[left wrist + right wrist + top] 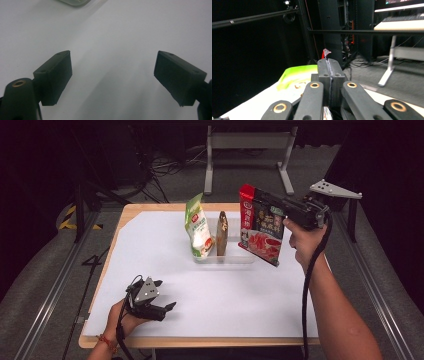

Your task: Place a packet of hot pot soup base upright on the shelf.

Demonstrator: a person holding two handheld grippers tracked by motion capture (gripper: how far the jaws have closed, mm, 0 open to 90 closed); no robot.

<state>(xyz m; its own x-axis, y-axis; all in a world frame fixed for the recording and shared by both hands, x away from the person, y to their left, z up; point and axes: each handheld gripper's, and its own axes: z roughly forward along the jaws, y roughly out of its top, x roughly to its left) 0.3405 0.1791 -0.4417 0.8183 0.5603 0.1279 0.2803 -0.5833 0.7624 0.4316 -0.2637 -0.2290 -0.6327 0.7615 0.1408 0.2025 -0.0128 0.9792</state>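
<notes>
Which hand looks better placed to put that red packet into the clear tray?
The right: its tool is shut on the red packet, held just above the clear tray. The left tool rests open, far off.

High view looks down on the table [150, 220] — gripper views ride close along their jaws

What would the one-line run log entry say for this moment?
right gripper: shut on red pouch, held above clear tray | left gripper: open, near table | tray: green pouch, brown packet upright

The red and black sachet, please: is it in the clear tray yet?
Not yet: the red and black sachet hangs from the right gripper, above the clear tray.
</notes>
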